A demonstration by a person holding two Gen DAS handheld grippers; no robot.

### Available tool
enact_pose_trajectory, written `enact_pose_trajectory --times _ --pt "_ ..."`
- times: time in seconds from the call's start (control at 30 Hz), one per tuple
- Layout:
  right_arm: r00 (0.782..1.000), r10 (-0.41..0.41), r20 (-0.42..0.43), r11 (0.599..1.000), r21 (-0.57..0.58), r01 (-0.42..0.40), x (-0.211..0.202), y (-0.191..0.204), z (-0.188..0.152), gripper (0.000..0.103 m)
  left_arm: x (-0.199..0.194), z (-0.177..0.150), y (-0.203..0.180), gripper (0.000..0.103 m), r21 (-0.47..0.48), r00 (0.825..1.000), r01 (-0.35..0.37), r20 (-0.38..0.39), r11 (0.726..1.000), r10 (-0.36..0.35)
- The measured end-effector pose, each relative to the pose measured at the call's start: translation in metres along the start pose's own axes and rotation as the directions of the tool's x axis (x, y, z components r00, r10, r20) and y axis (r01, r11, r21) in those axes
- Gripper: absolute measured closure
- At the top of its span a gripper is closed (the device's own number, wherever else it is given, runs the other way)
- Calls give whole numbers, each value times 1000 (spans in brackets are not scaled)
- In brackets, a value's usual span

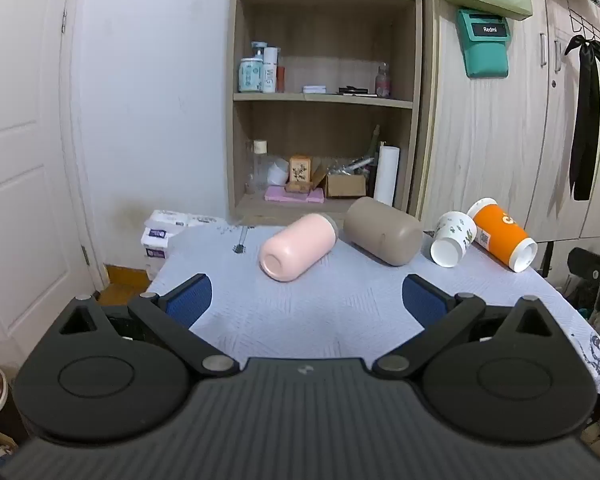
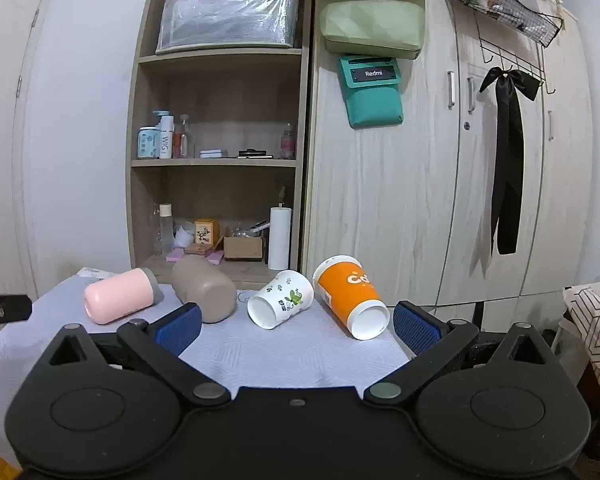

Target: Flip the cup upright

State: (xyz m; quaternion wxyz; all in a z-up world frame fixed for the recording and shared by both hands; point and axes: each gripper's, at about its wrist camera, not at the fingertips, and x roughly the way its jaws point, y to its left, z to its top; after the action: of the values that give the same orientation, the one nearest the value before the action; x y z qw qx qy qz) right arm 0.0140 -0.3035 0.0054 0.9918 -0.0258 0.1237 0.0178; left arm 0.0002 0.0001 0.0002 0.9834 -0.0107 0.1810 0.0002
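- Four cups lie on their sides in a row along the far edge of the table (image 2: 284, 356), which is covered with a pale quilted cloth; none stands upright yet, so by my judgement the flipping has not begun.
- Counted from the far left corner toward the far right corner: one pink cup (image 1: 298, 246), one taupe cup (image 1: 384, 236), one white paper cup with a leaf print (image 2: 281, 299), one orange paper cup (image 2: 350, 298). Two are sturdy tumblers, two are paper.
- The pink and taupe cups sit just beside each other, perhaps touching; the white and orange ones likewise lie close together, both mouths turned toward the near edge.
- The left gripper (image 1: 306, 300) hovers above the near part of the table, facing the pink cup, jaws spread wide and holding nothing.
- The right gripper (image 2: 298, 328) is likewise wide open and empty, with the white and orange cups showing between its blue pads (image 2: 414, 326).
- Risks, as I judge them: a round cup may roll off the far edge if nudged before it is clamped; the paper cups could crush under a hard squeeze; grabbing one of a close pair could knock its neighbour; the orange cup lies nearest the right edge and could drop over it.
- Behind the table stand one open shelf unit (image 2: 220, 160) and a wardrobe (image 2: 420, 200).
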Motion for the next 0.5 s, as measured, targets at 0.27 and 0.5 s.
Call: enact_pose_trajectory --times 0.27,0.5 --pt "1000 1 8 1000 14 -1 1 -3 0 0 4 -2 -1 0 -7 1000 11 -25 1000 -11" --pt "1000 3 0 1000 30 -3 2 -3 -1 0 1 -8 -10 0 1 1000 13 -19 1000 -13"
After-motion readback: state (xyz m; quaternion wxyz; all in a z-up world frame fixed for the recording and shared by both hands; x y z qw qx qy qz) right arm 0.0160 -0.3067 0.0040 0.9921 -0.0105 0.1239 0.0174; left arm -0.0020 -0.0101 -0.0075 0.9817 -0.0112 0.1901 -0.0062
